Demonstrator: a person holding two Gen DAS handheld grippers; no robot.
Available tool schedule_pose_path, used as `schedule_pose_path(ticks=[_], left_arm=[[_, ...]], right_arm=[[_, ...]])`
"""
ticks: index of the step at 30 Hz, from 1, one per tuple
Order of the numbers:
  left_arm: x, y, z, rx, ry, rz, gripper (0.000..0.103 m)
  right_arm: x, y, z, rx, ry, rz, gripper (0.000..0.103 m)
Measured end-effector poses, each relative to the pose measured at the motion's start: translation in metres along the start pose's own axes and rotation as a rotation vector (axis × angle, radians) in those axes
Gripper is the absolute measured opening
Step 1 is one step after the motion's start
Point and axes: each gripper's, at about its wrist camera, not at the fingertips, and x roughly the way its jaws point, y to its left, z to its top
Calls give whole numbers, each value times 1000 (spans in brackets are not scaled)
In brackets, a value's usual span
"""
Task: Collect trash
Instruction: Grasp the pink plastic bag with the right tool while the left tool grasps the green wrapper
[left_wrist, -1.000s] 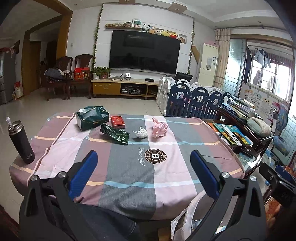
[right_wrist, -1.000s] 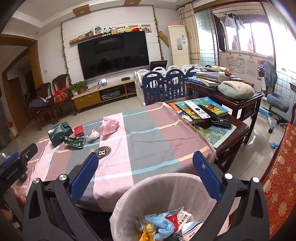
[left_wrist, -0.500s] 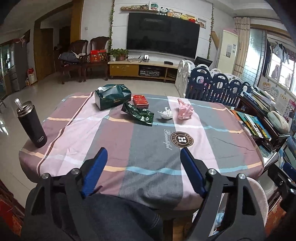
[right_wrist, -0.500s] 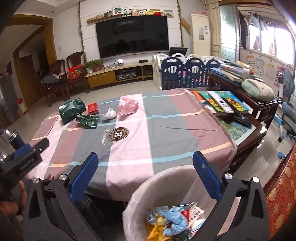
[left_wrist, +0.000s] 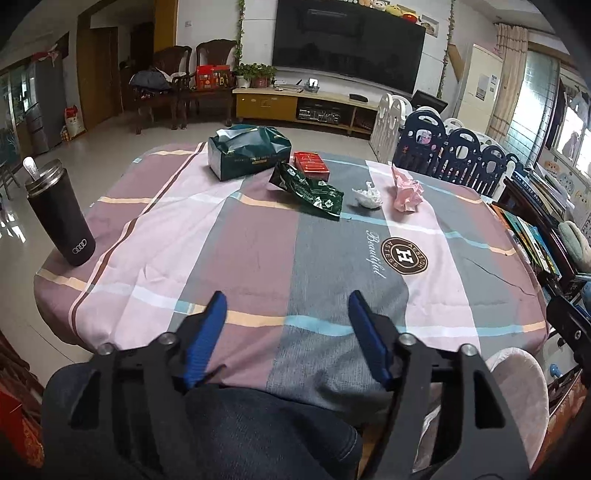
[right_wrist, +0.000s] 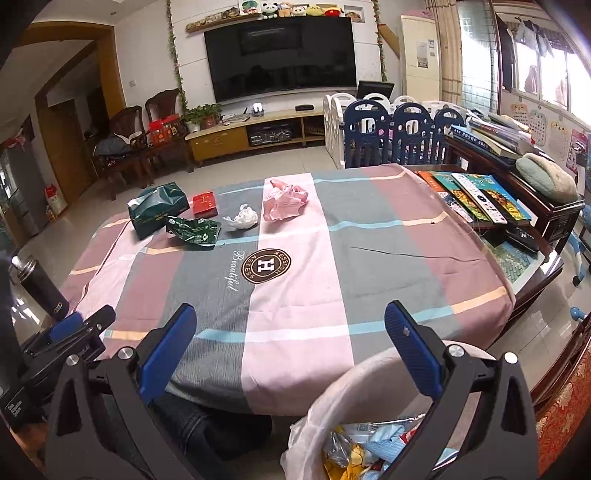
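I'm at the near edge of the table (right_wrist: 424, 236), both tools over the checked cloth, nothing gripped yet. My read: this is the approach step, before any pickup. Bin (right_wrist: 354, 402) sits at the near edge under my right side, lined and already holding wrappers. Left gripper (left_wrist: 288, 317) has its fingers spread, empty. Right gripper (right_wrist: 291, 332) likewise spread wide, empty.

Trash is all at the far side, well apart from both tools: green wrapper (left_wrist: 308, 190) just beside the red box (left_wrist: 311, 165), then pink crumpled paper (left_wrist: 406, 192), then white tissue wad (left_wrist: 367, 197) between wrapper and pink paper.

Next move calls for a long reach forward across the cloth, dropping onto one piece, probably the wrapper on the left, and closing gently since it is all light and crushable.
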Motion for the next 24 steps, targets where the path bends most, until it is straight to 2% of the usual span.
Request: schedule_pose_path(ticks=[1, 3, 7, 9, 12, 15, 19, 22, 24], left_arm=[[1, 3, 4, -13, -13, 9, 85], [6, 10, 14, -38, -37, 26, 88], [29, 20, 43, -79, -8, 14, 96], [46, 24, 61, -104, 6, -6, 96], [70, 27, 88, -101, -1, 28, 97], [94, 34, 105, -82, -19, 52, 97], [113, 50, 92, -93, -52, 51, 97], [132, 55, 87, -102, 33, 19, 97], [137, 53, 91, -94, 37, -13, 97]], right_arm=[[7, 0, 7, 9, 8, 3, 99], [23, 1, 23, 24, 27, 10, 99], [70, 9, 61, 32, 65, 33, 99], [103, 19, 79, 8, 100, 50, 99], [154, 32, 99, -17, 155, 50, 99], [204, 38, 120, -27, 158, -17, 99], [269, 31, 144, 7, 190, -92, 99], [314, 24, 149, 38, 260, -128, 99], [338, 22, 146, 41, 304, -149, 83]])
